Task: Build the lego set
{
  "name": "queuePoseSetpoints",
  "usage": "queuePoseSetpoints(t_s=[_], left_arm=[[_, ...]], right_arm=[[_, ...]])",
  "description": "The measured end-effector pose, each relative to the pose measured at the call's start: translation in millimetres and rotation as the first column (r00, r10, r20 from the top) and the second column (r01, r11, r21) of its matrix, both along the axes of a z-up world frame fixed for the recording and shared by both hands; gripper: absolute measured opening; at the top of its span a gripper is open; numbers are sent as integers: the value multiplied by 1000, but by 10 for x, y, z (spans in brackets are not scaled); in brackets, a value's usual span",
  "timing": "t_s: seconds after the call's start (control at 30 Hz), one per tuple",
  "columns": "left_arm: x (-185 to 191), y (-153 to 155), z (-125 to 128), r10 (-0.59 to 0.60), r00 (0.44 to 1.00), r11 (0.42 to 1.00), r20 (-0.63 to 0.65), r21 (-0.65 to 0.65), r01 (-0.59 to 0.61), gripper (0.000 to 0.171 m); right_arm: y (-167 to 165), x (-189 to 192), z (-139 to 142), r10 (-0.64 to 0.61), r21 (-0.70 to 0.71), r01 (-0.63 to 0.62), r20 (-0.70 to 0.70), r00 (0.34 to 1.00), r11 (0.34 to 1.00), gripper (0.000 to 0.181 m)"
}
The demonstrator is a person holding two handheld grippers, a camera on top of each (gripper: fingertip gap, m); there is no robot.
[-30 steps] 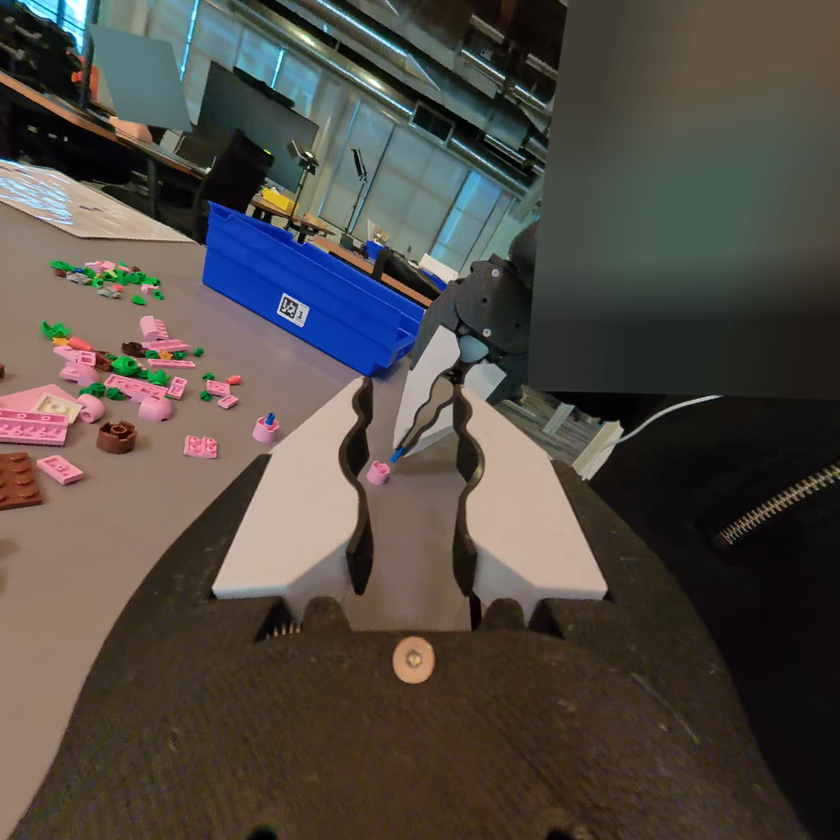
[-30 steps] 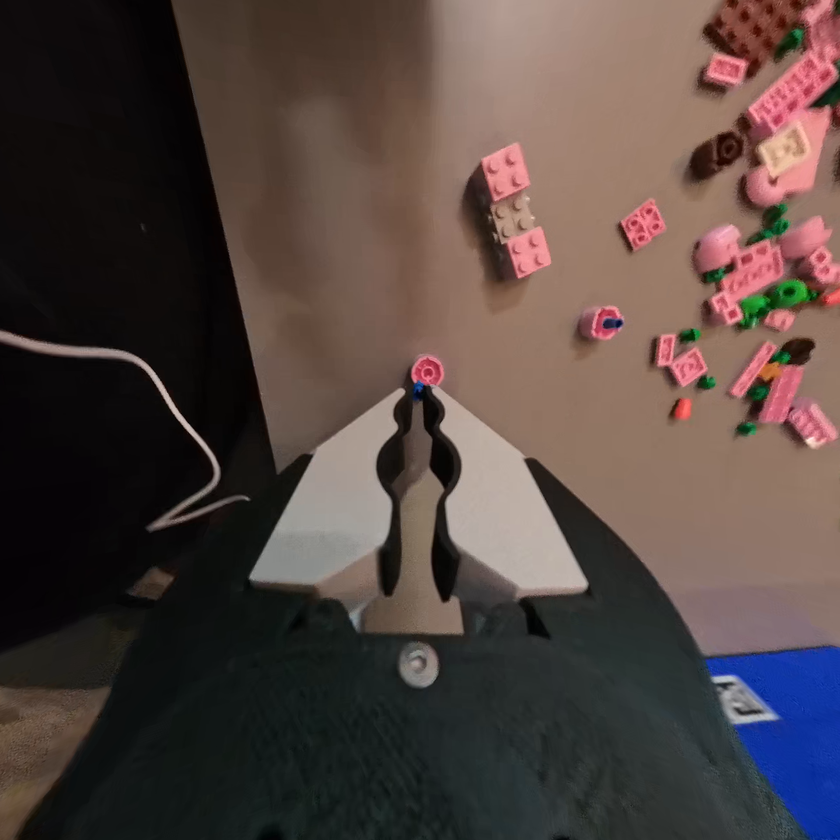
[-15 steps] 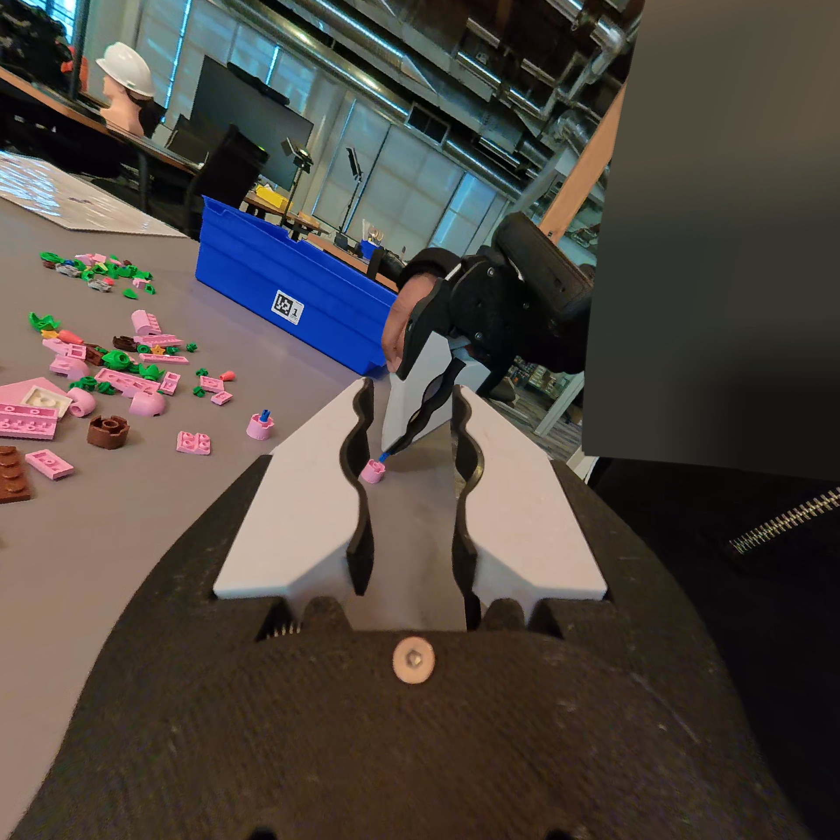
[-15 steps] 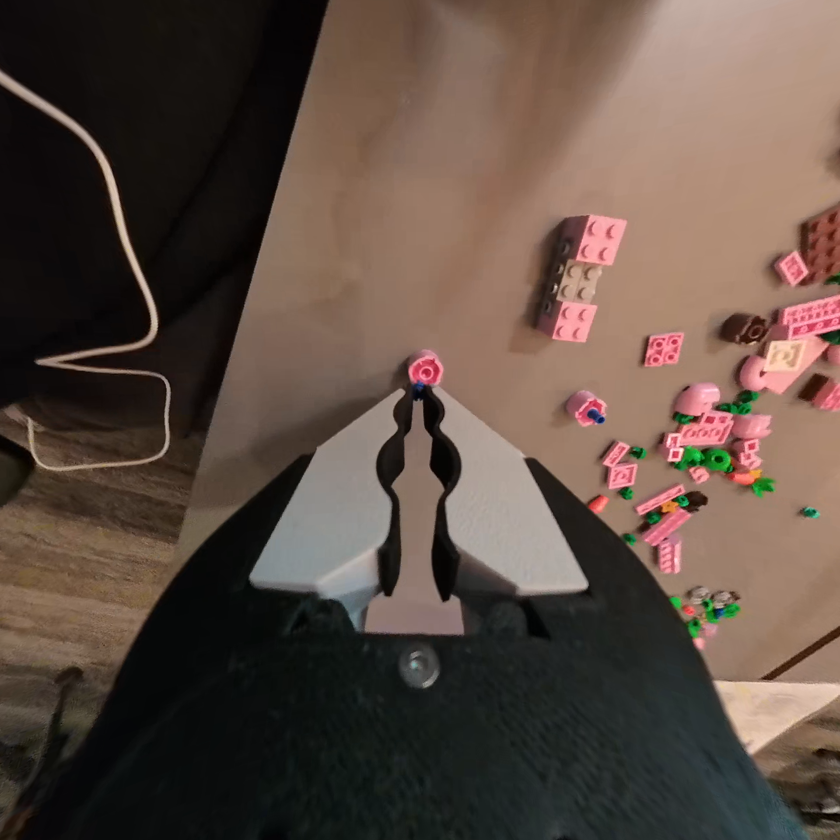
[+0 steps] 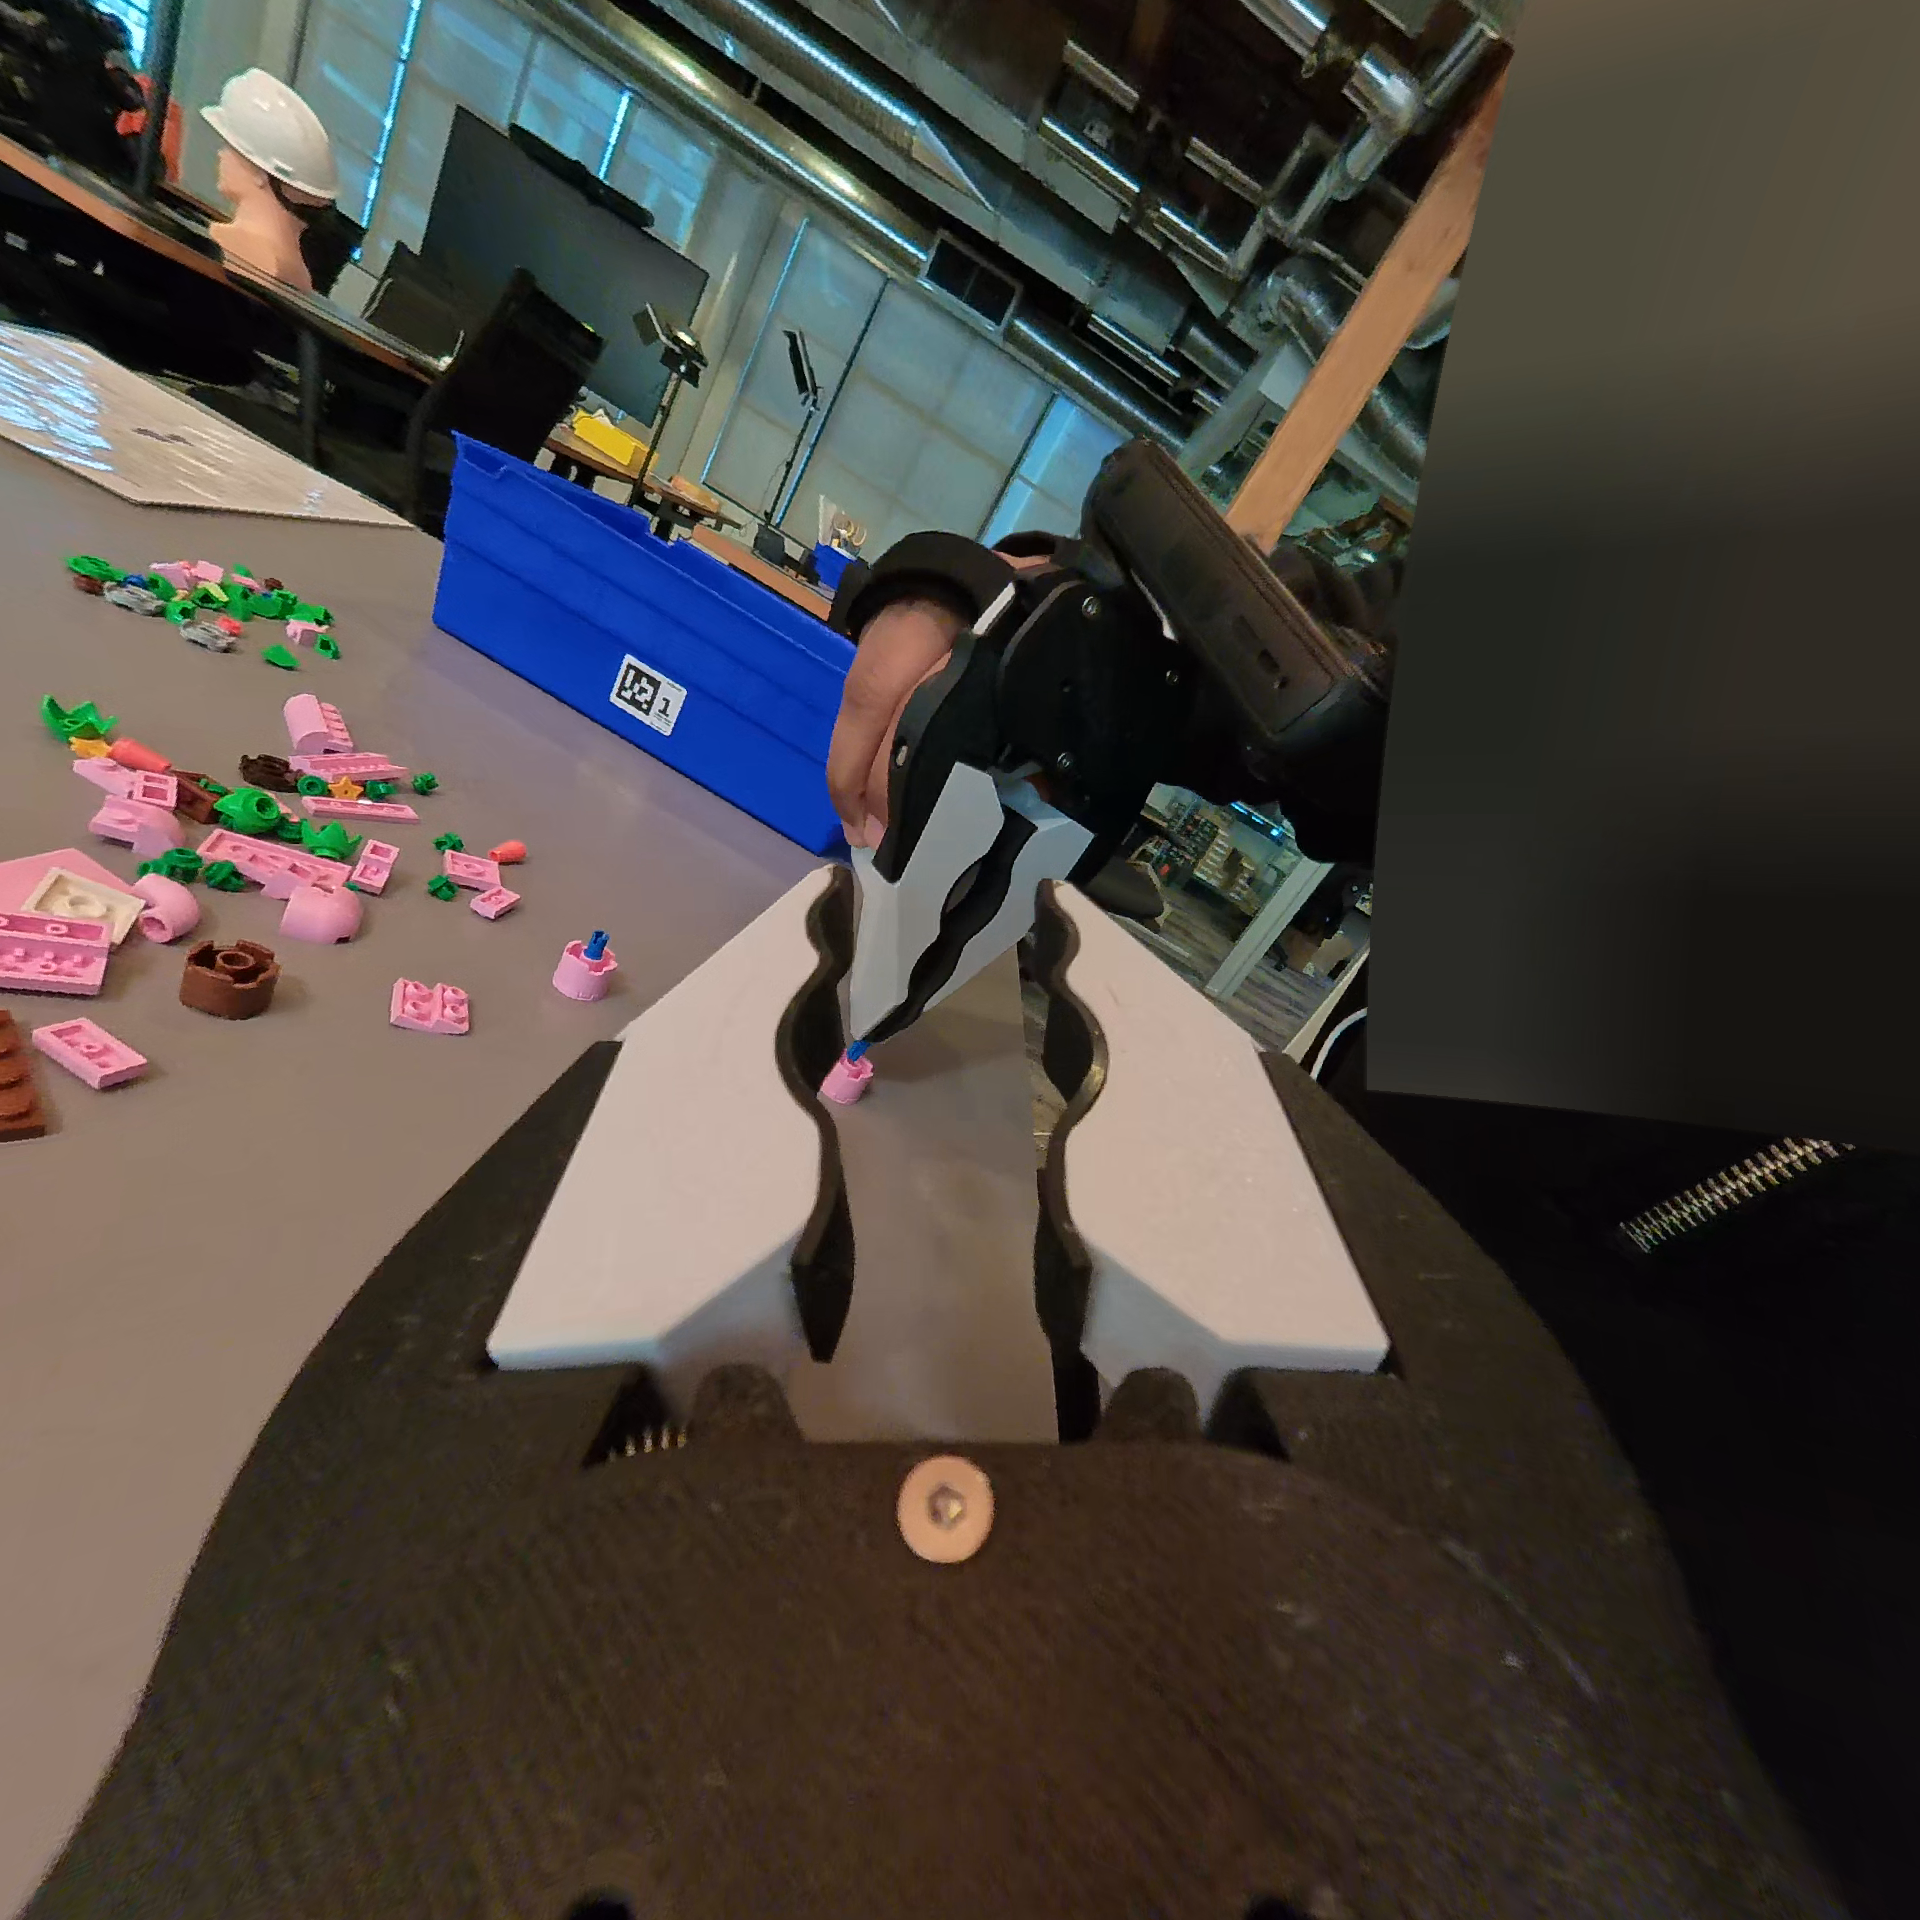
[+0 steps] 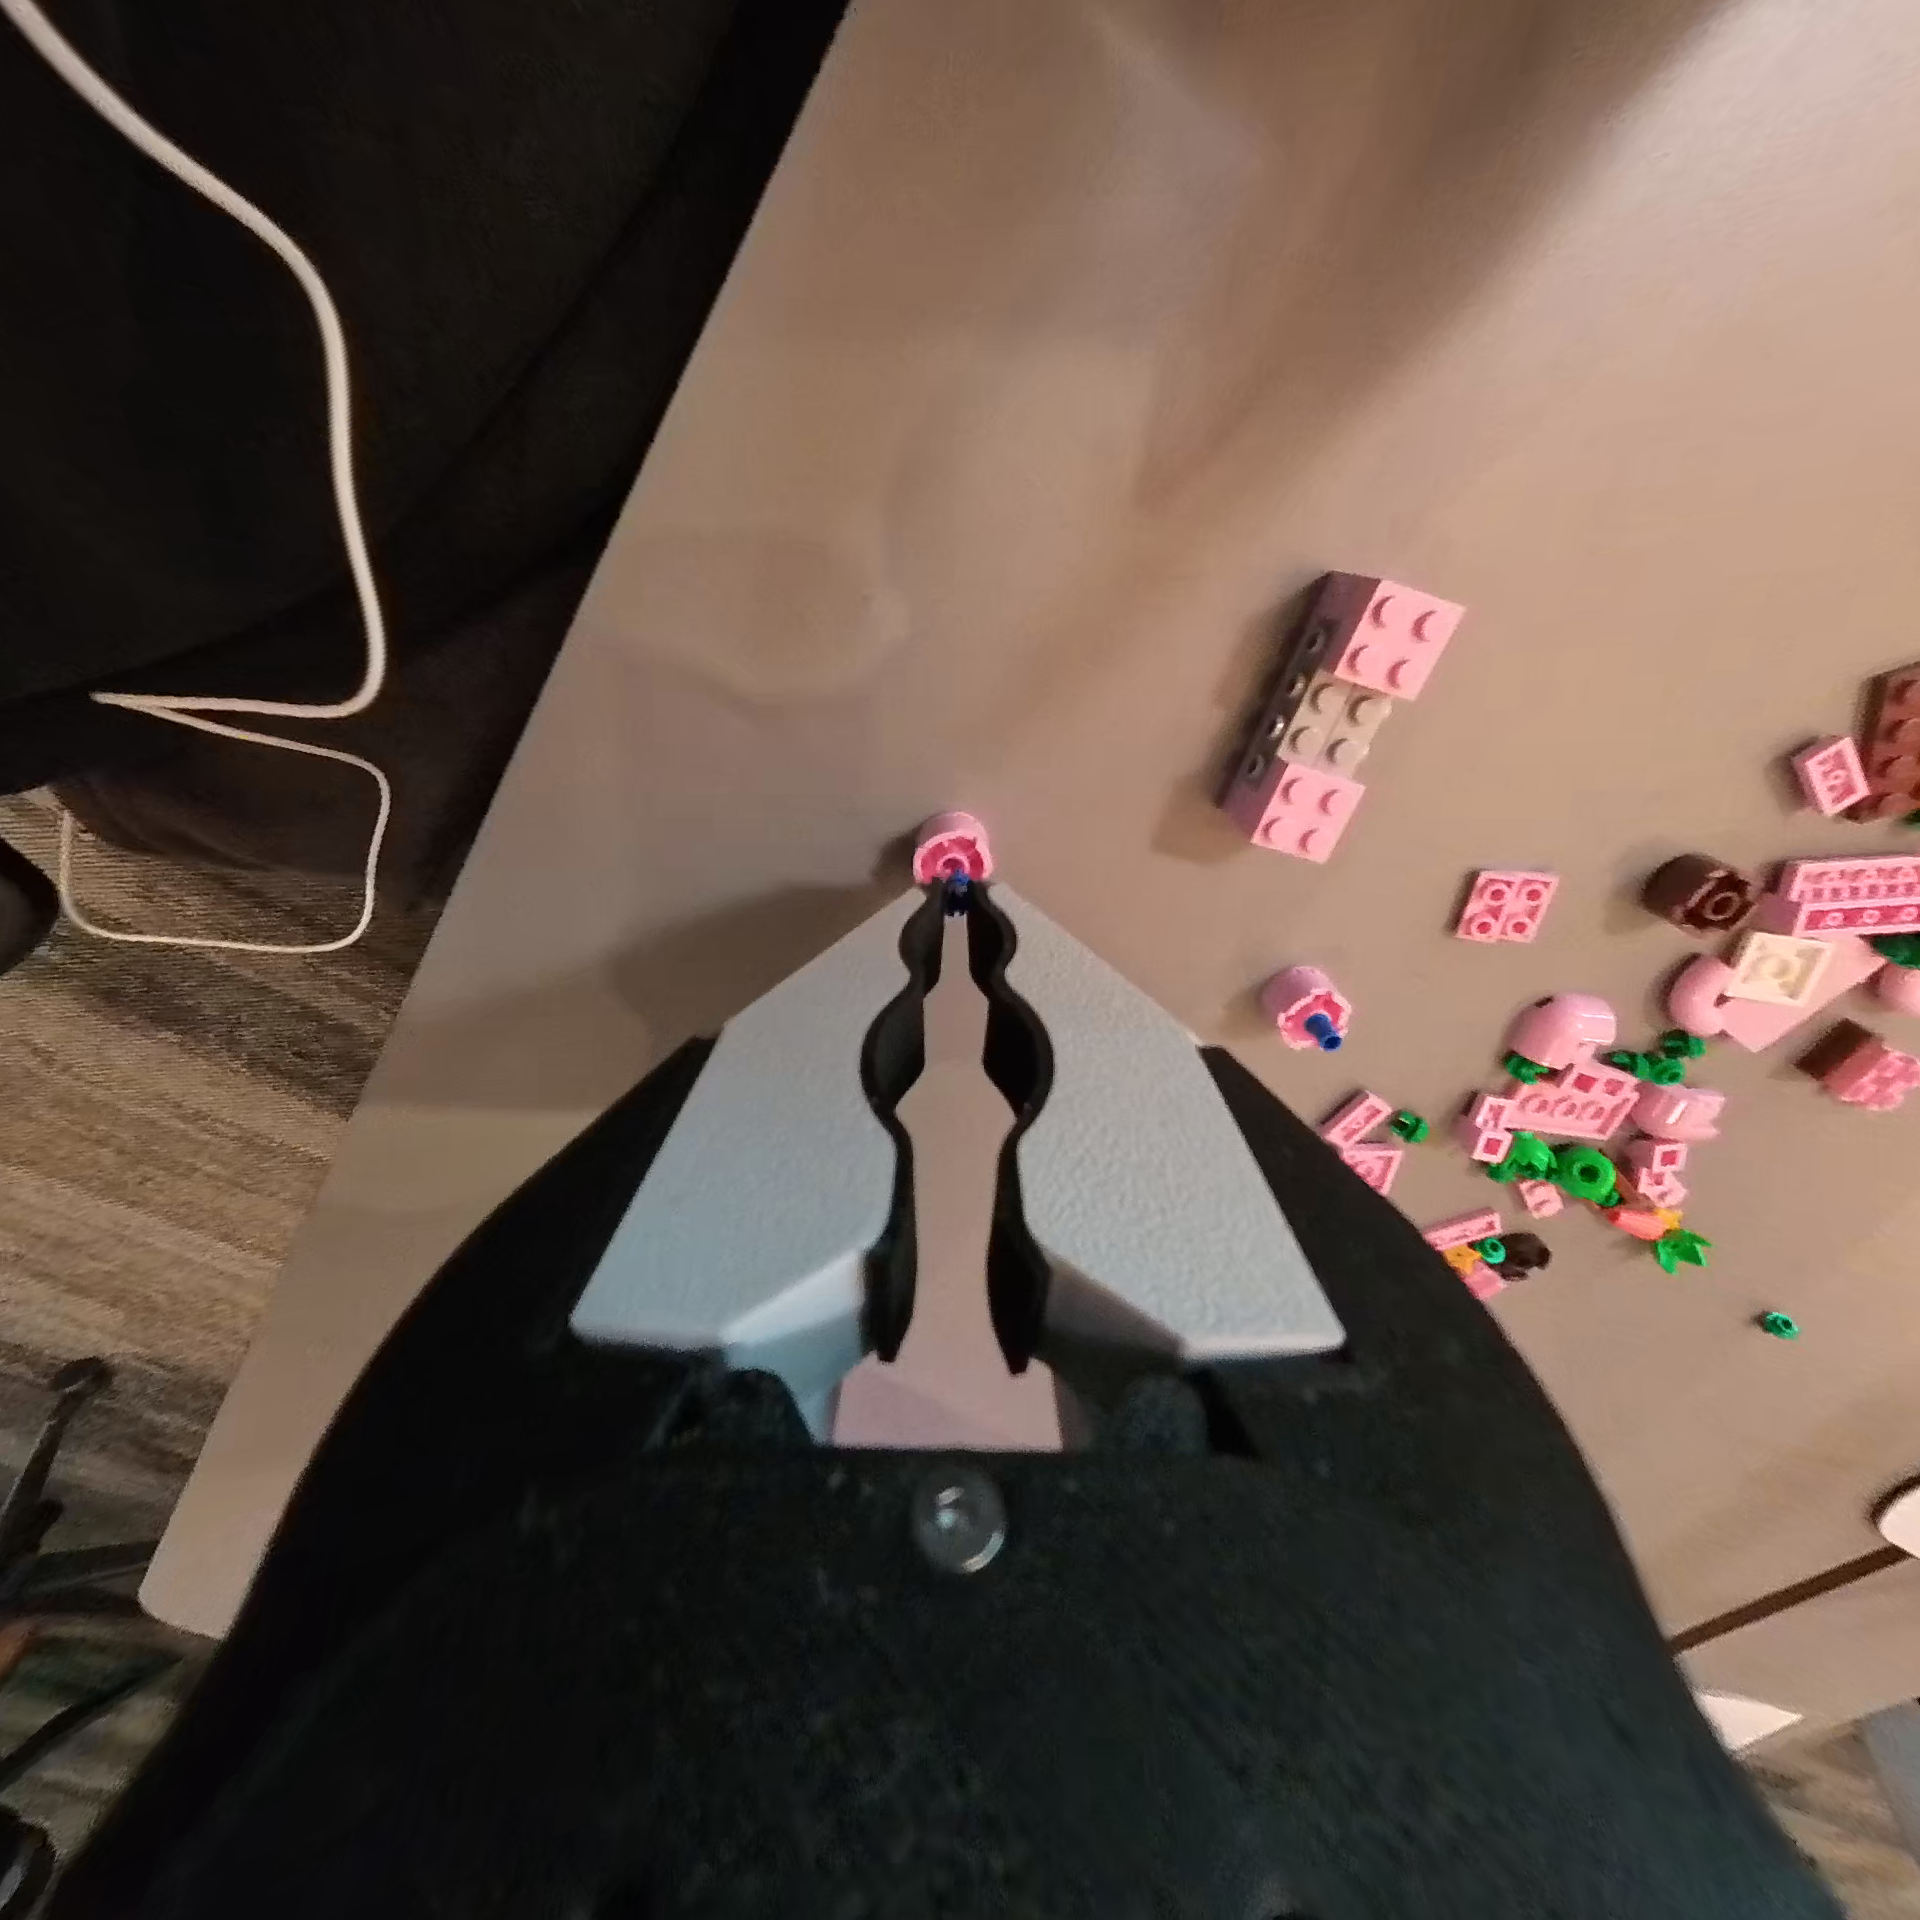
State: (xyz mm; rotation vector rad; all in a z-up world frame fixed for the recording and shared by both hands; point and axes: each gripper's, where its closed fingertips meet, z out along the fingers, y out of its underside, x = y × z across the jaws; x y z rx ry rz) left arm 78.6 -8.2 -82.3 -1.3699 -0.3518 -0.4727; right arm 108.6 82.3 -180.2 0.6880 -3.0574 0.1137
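Near the table (image 6: 1039,416) edge, the right gripper (image 6: 958,907) pinches a tiny blue pin (image 6: 957,910) over the round pink piece (image 6: 953,861). It looks partly in, I think. A crooked push could tip the piece off. The left gripper (image 5: 935,914) waits, jaws wide and empty.

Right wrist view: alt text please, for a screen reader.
The right tool pinches a small blue pin over a round pink piece near the grey table's edge. Loose pink, green and brown bricks lie scattered to the right.
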Motion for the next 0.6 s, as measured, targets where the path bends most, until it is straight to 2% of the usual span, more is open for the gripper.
queuePoseSetpoints(t_s=[0.6], left_arm=[[1,-1,3,-8,1000,1000,13,8,8,33]], right_arm=[[-14,48,-51,3,20,-5,78,997,1000,3]])
